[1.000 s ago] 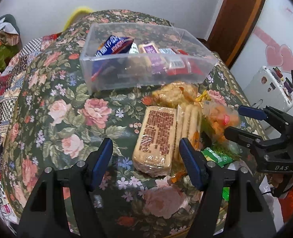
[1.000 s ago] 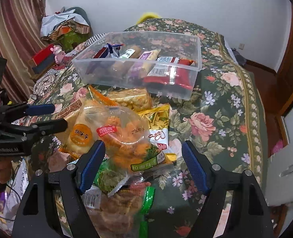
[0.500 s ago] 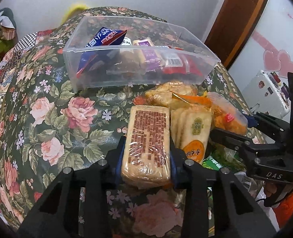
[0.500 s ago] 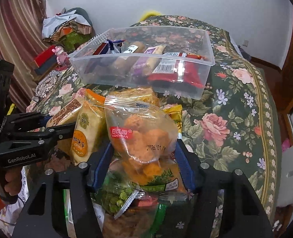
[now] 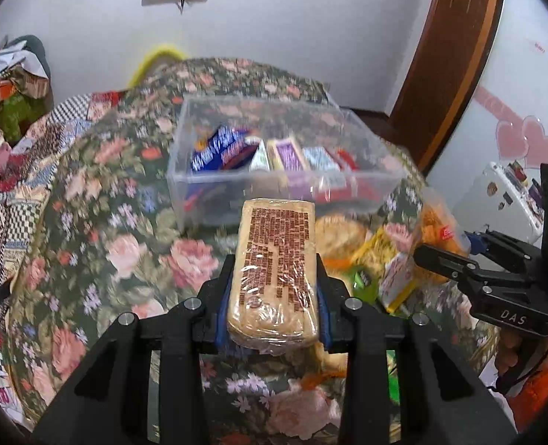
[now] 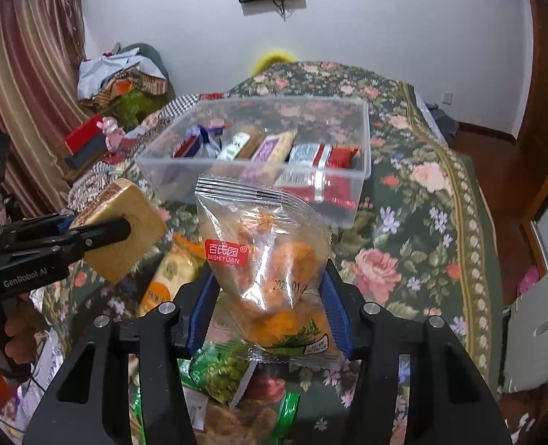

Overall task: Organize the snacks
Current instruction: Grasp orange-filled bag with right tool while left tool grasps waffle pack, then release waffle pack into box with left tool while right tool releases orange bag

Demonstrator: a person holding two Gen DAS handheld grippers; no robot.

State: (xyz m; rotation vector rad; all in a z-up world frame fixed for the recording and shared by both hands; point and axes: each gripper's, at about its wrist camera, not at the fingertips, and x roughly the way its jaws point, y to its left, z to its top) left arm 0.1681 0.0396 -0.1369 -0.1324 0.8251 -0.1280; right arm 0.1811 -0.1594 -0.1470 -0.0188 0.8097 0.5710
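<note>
My left gripper (image 5: 272,304) is shut on a tan biscuit pack (image 5: 275,259) and holds it above the floral table; the pack also shows in the right wrist view (image 6: 125,230). My right gripper (image 6: 270,319) is shut on a clear bag of orange snacks (image 6: 270,259), lifted off the pile. The bag shows in the left wrist view (image 5: 437,233) with the right gripper (image 5: 455,256). A clear plastic bin (image 5: 366,181) holding several wrapped snacks stands ahead of both grippers, also in the right wrist view (image 6: 361,155).
Loose snack packs lie below the grippers: a green pea pack (image 6: 218,371), an orange-labelled biscuit pack (image 6: 170,274), a yellow packet (image 5: 377,252). A floral cloth (image 6: 422,222) covers the table. A white fridge (image 5: 511,189) stands right; clutter (image 6: 122,81) lies at far left.
Both grippers closed on their packs and lifted them: the left raised the biscuit pack, the right raised the orange snack bag. Both now sit higher and further back from the bin.
</note>
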